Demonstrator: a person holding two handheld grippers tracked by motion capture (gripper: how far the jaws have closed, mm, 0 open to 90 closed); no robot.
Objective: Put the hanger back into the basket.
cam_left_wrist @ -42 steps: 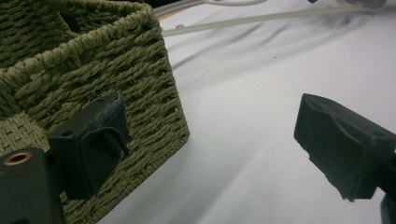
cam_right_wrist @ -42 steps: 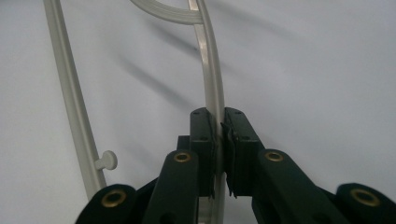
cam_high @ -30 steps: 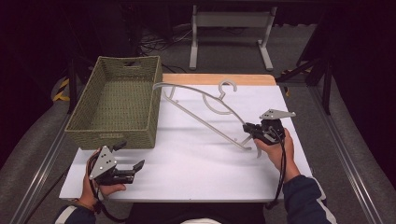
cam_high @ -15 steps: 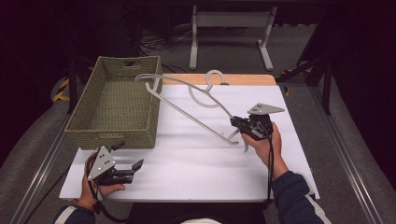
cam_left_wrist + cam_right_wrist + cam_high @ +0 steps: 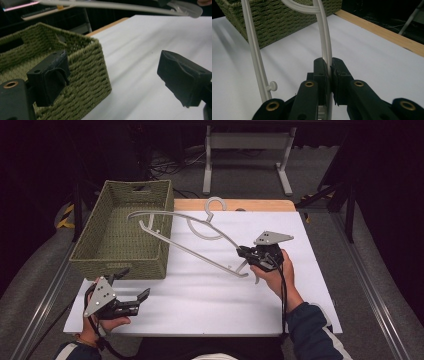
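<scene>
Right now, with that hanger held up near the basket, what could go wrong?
The right gripper pinches the white hanger on one thin arm near its end, so the long frame might twist or slip in the jaws. Its far end hangs above the woven basket, where it could catch the rim. The left gripper sits open at the table's front edge, too far away to steady anything.

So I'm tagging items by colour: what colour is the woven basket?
Olive green; the basket and its weave show best in the left gripper view.
</scene>
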